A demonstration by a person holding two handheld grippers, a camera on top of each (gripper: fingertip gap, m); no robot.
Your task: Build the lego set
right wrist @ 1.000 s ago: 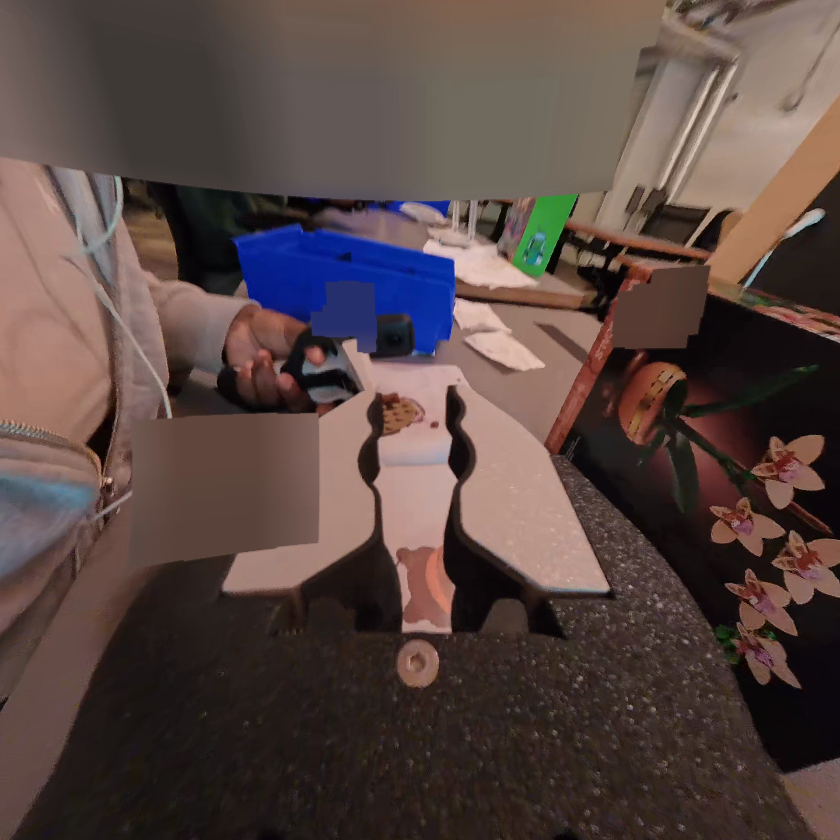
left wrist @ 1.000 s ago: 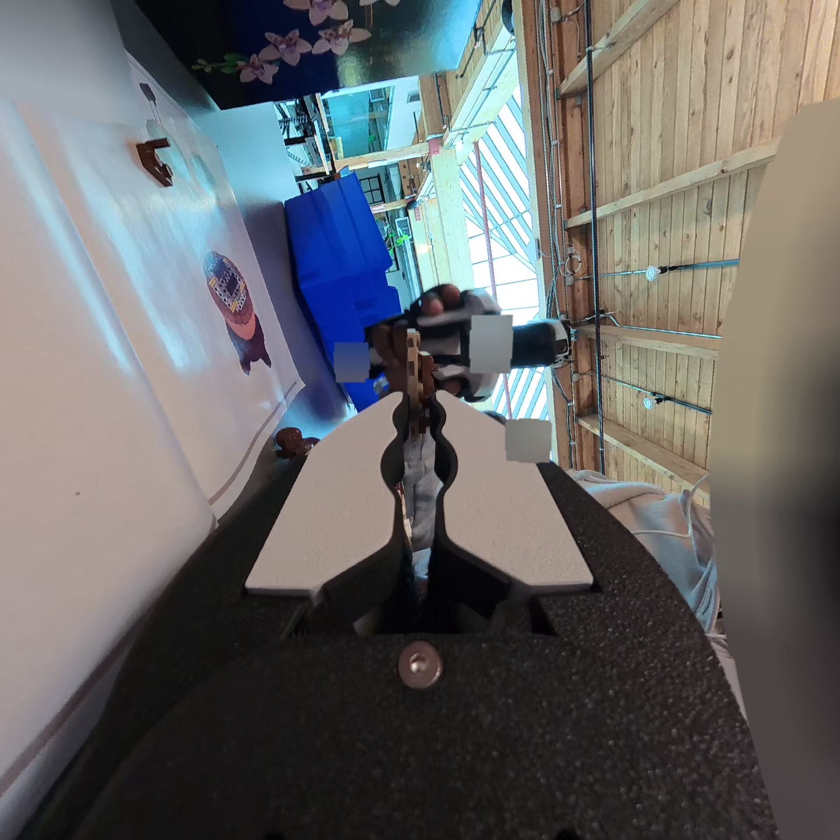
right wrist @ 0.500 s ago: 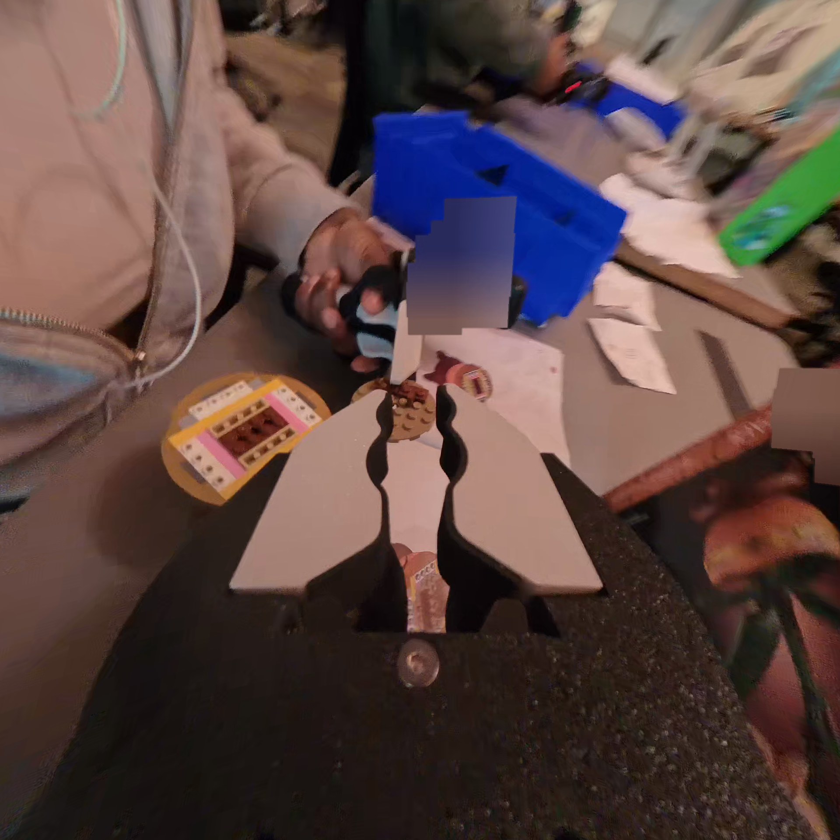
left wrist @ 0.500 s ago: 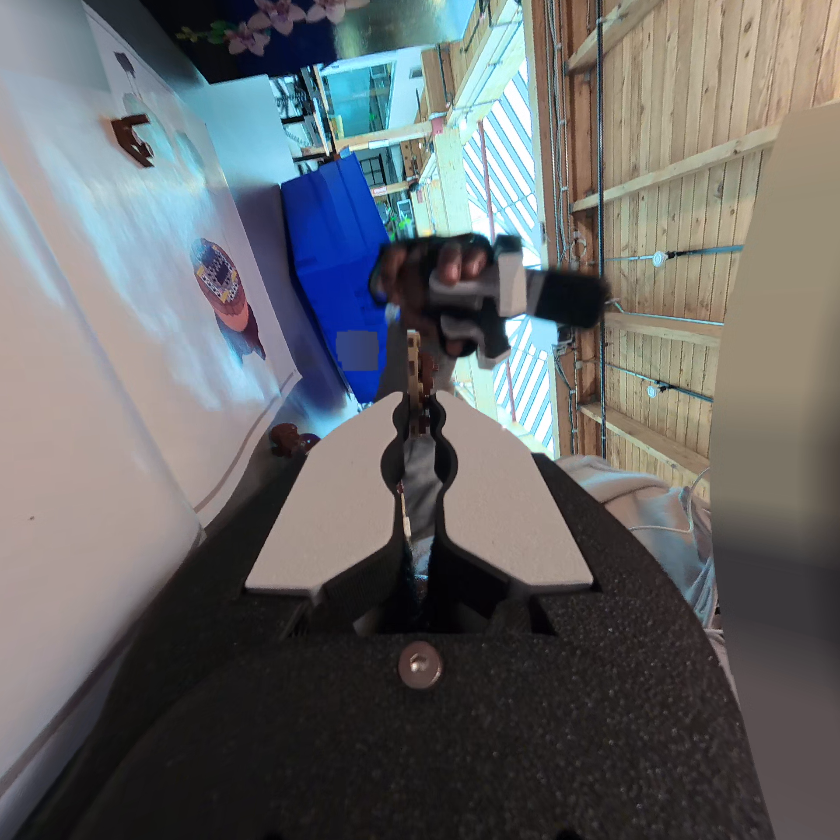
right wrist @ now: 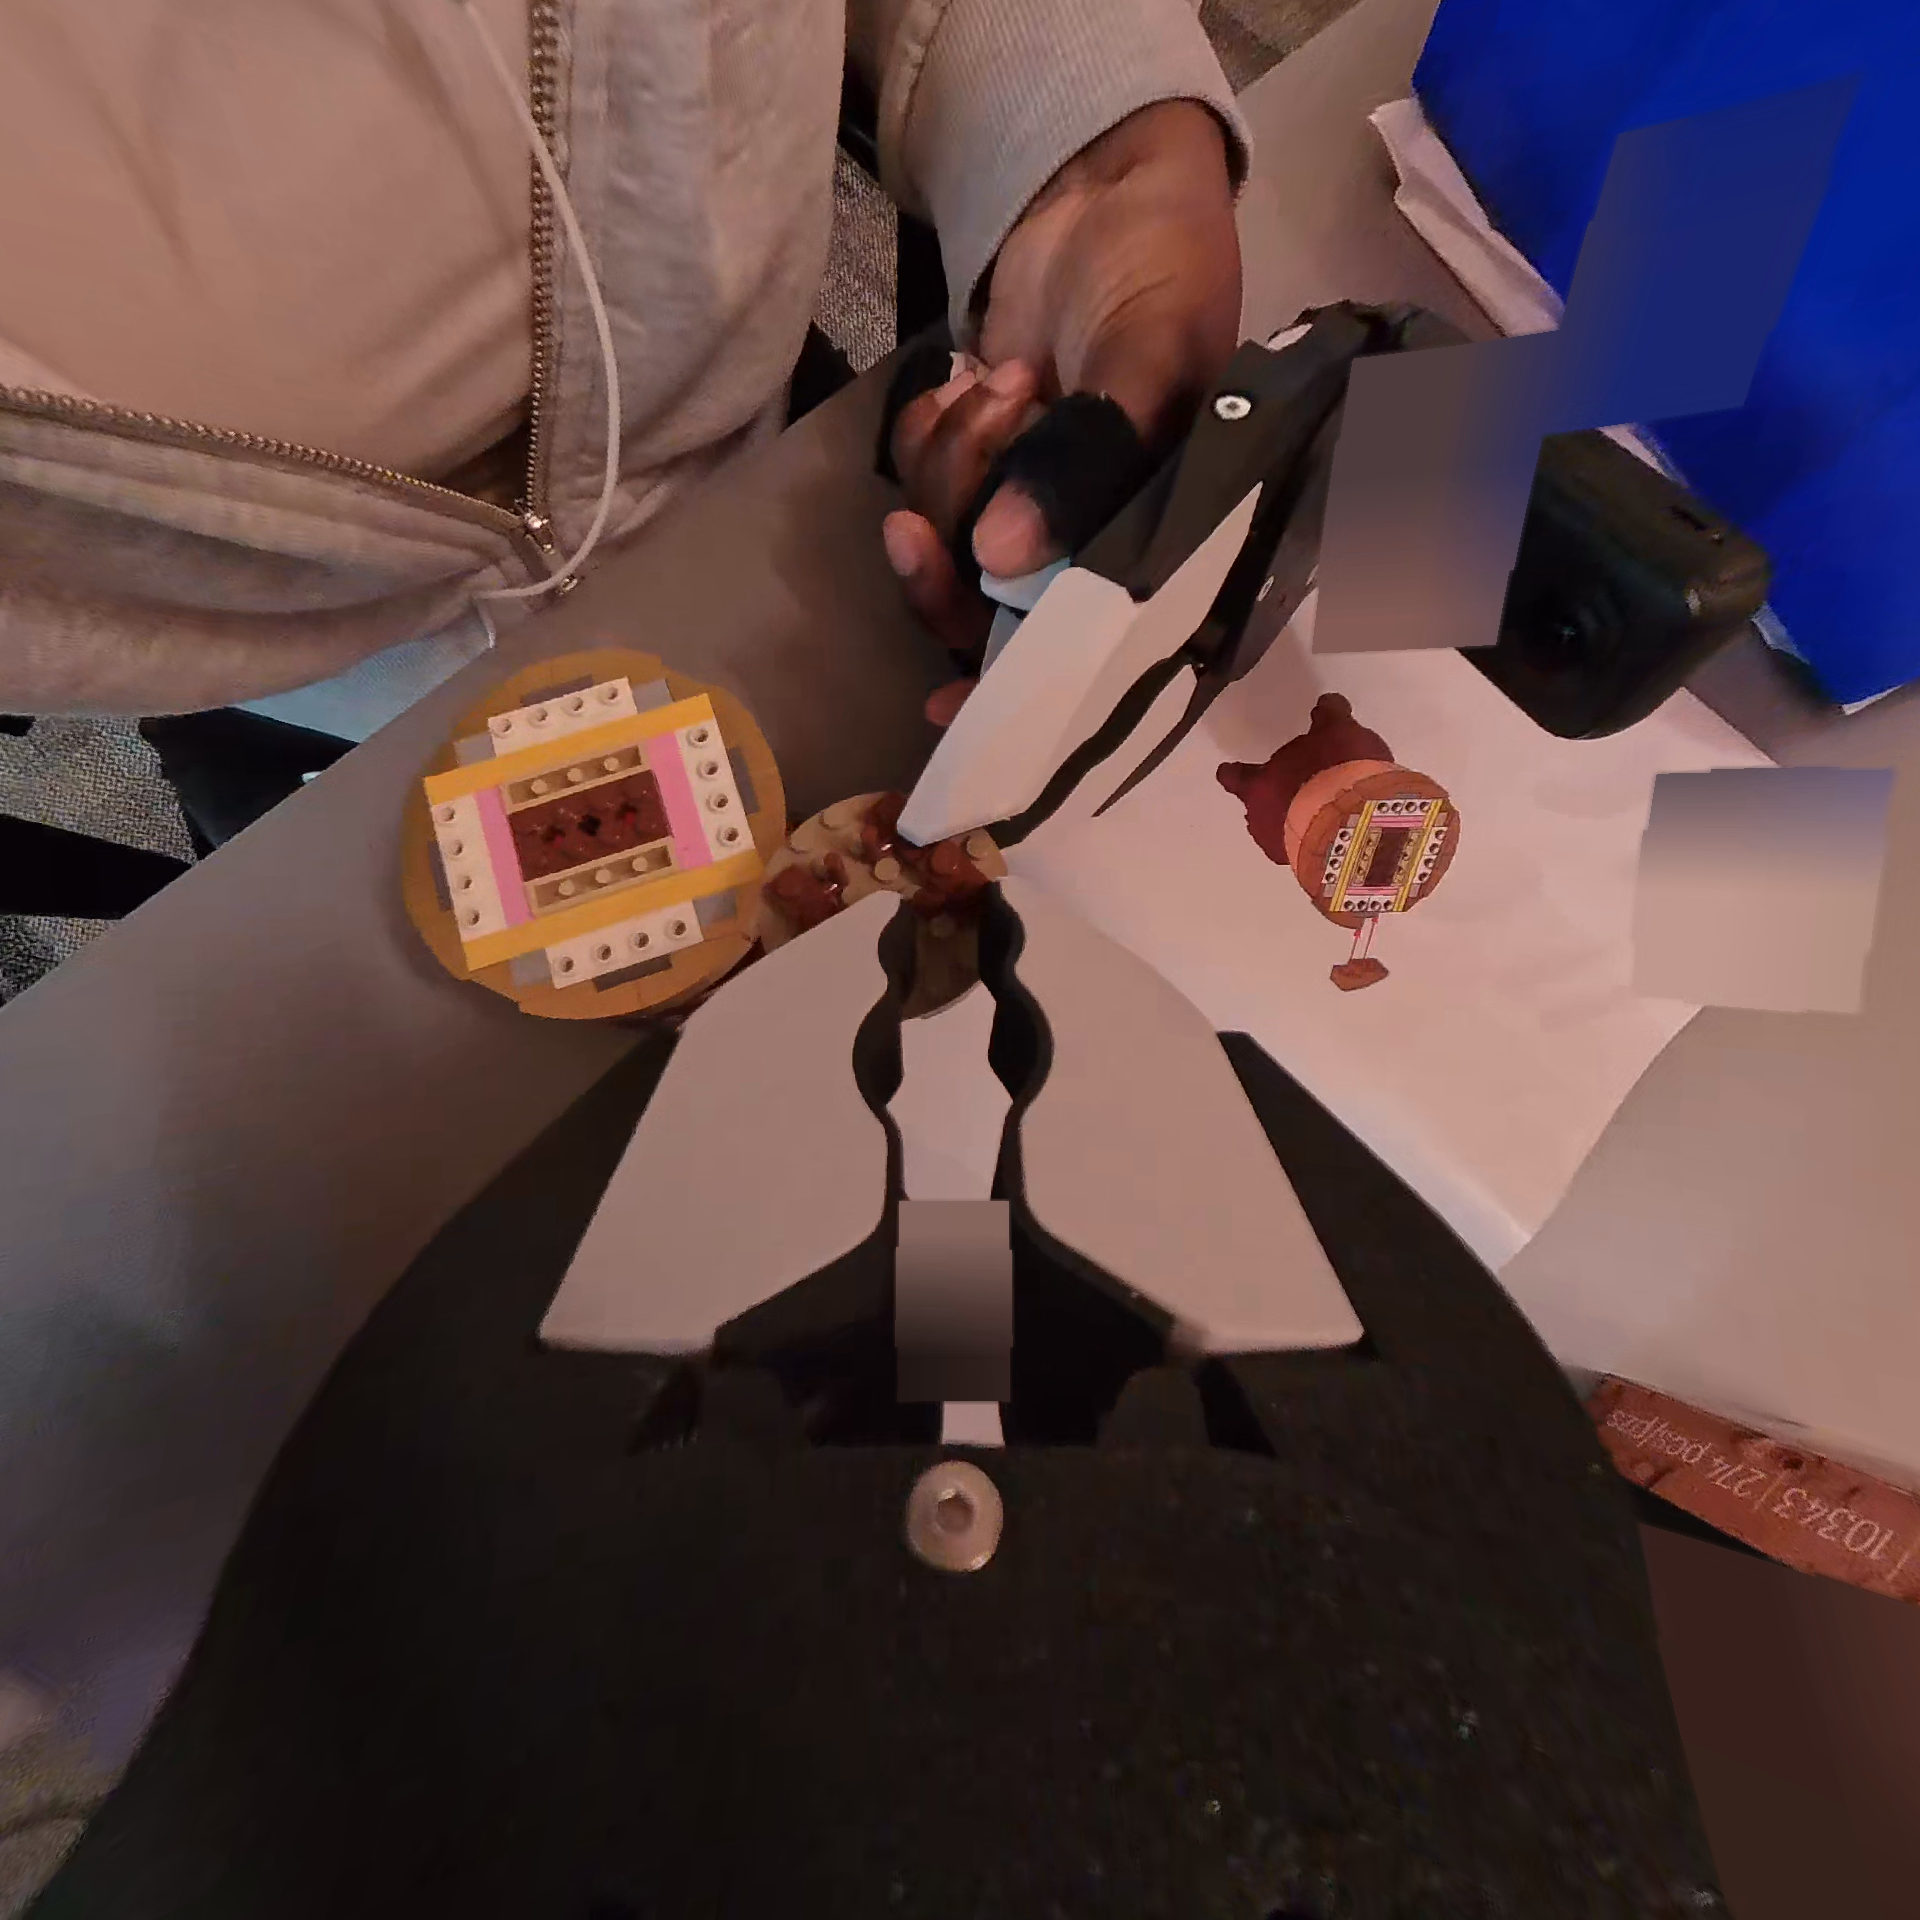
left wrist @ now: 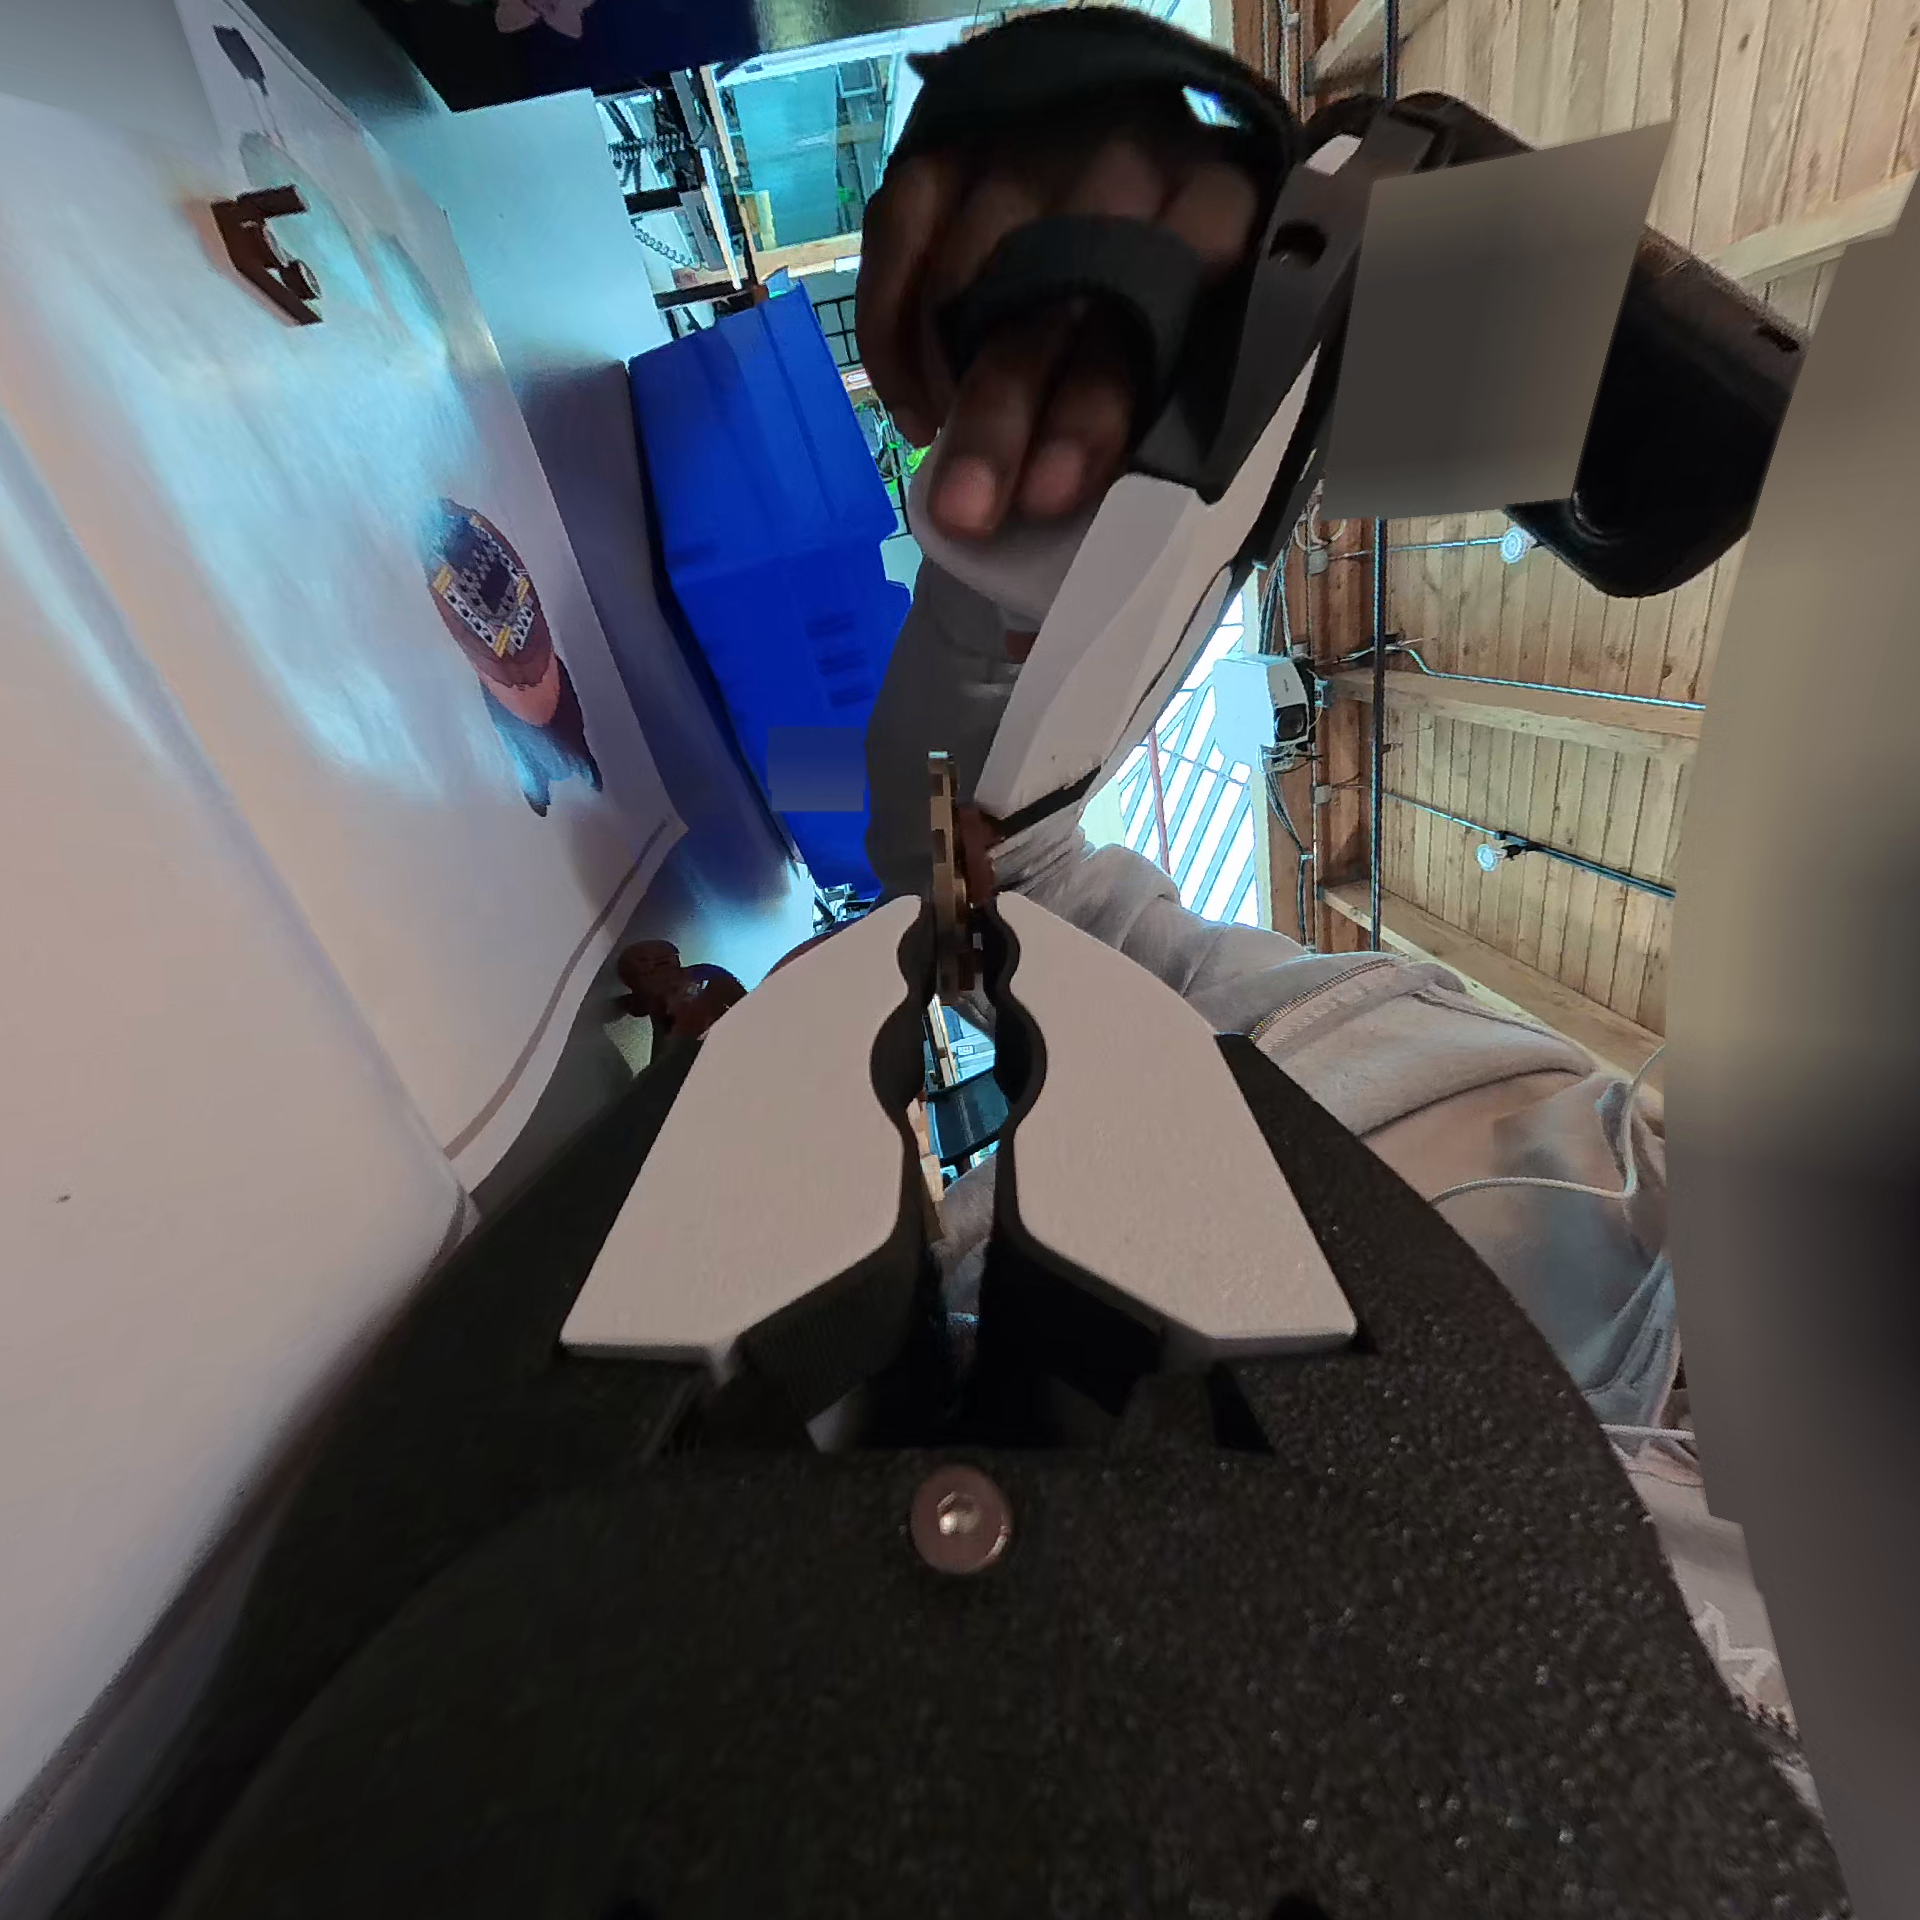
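Note:
My left gripper (left wrist: 961, 914) is shut on a tan round plate (left wrist: 943, 831) with brown pieces on it, seen edge-on. In the right wrist view the plate (right wrist: 831, 873) shows face-on, held by the left gripper (right wrist: 956, 831). My right gripper (right wrist: 951, 906) meets the plate from above, and its jaws stand narrow around a brown piece (right wrist: 940, 868) on the plate's face. It also shows in the left wrist view (left wrist: 992, 826). A round tan build (right wrist: 592, 831) with white, pink, yellow and brown bricks lies on the grey table (right wrist: 208, 1143) left of the plate.
A white instruction sheet (right wrist: 1403, 1039) lies to the right, also in the left wrist view (left wrist: 260, 727). A blue bin (right wrist: 1662, 156) stands behind it. A red-brown box edge (right wrist: 1766, 1496) is at the lower right. Loose brown pieces (left wrist: 670, 982) lie by the sheet. The person's beige hoodie (right wrist: 312, 312) is close. The grippers are tip to tip, or close to it.
My right gripper tipped from level to looking down, narrowed its jaws and came in against the plate. My left gripper kept hold of the plate.

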